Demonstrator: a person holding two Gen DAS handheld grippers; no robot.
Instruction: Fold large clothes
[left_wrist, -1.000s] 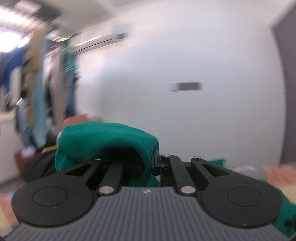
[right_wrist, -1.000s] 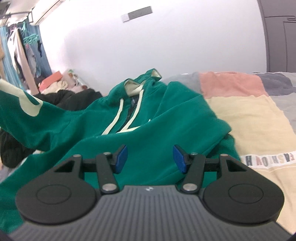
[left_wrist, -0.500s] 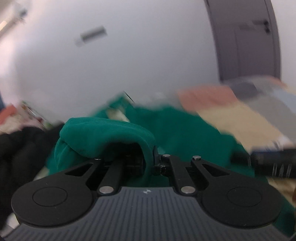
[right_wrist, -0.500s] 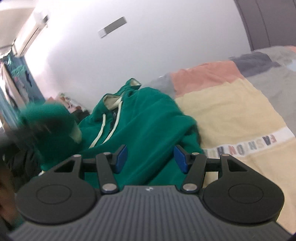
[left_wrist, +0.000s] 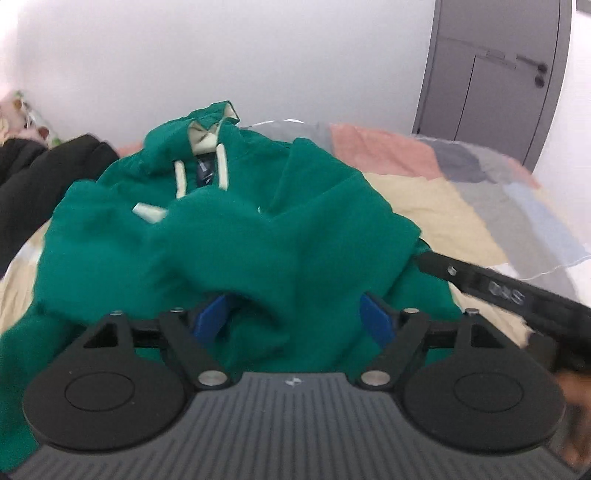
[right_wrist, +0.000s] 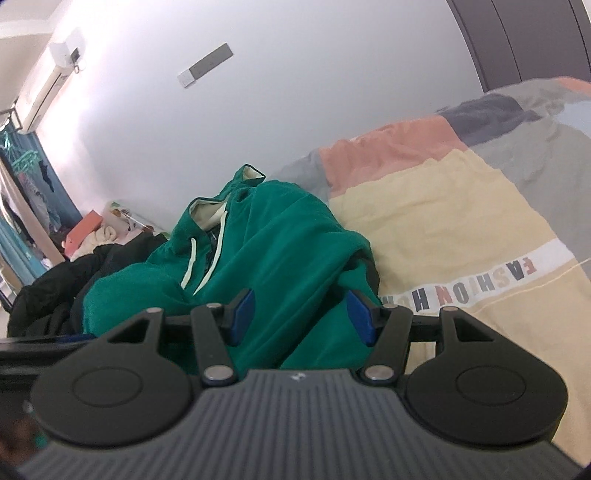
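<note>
A green hoodie (left_wrist: 280, 236) lies bunched on a bed (left_wrist: 436, 206) covered by a patchwork quilt of pink, cream and grey blocks, its cream-lined hood (left_wrist: 207, 129) toward the white wall at 12 o'clock and two pale drawstrings (left_wrist: 221, 166) running down the chest. In the left wrist view the left gripper (left_wrist: 295, 317) points down onto the garment, its jaws opening; the blue pads (left_wrist: 210, 315) stand wide apart, with a loose fold of green cloth sagging between them and no pad pressing on it. At 3 o'clock in that view the black finger of the right gripper (left_wrist: 491, 284) reaches in against the hoodie's edge. A dark grey door (left_wrist: 491, 74) stands at 1 o'clock, and a black garment (left_wrist: 40, 192) is heaped at 9 o'clock, beside the hoodie.

In the right wrist view, tilted, the right gripper (right_wrist: 299, 317) sits low over the hoodie (right_wrist: 266, 251), its jaws spread and green fabric visible between the blue pads (right_wrist: 242, 314); whether the pads touch the cloth cannot be told. The quilt's white band of letters (right_wrist: 480, 284) lies at 3 o'clock, just beside the hoodie's hem. At 10 o'clock an air conditioner (right_wrist: 55, 74) is mounted high on the wall, with hanging clothes (right_wrist: 26, 192) below it at 9 o'clock.
</note>
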